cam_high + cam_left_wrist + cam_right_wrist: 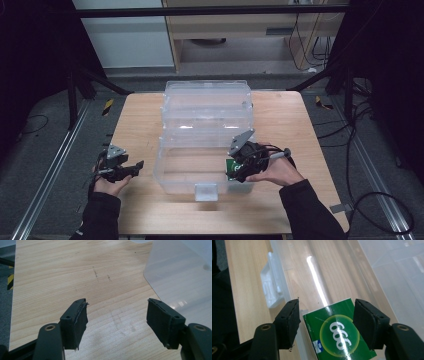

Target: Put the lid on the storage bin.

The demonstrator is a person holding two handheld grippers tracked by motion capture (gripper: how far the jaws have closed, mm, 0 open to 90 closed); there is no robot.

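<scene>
One pale wooden counter (pixel 140 120) took up the middle of the high view, and on it, from centre frame up toward the top, stood a large clear plastic box (pixel 172 170) with its lid (pixel 207 100) swung open behind it and a white latch (pixel 206 191) on the near wall. In the right gripper view that latch (pixel 272 282) sat at the upper left, on the outside of the transparent wall. A green carton (pixel 337 336) printed with a yellow ring and white numerals lay at the lower centre of that view, inside the box close to its front wall; in the high view it showed as a green patch (pixel 231 168) at the lower right of the box, partly covered by the right hand-held gripper (pixel 239 172). In its own view the right hand-held gripper (pixel 325 326) had its jaws partly closed on either side of the carton; the right pad looked to be against the carton's edge, while a narrow gap remained at the left pad, so no firm grip could be seen. The left hand-held gripper (pixel 131 169) sat at the lower left of the high view, just beside the box's left wall, and in its own view the left hand-held gripper (pixel 116 315) stood wide open over bare wood with nothing between its pads.
</scene>
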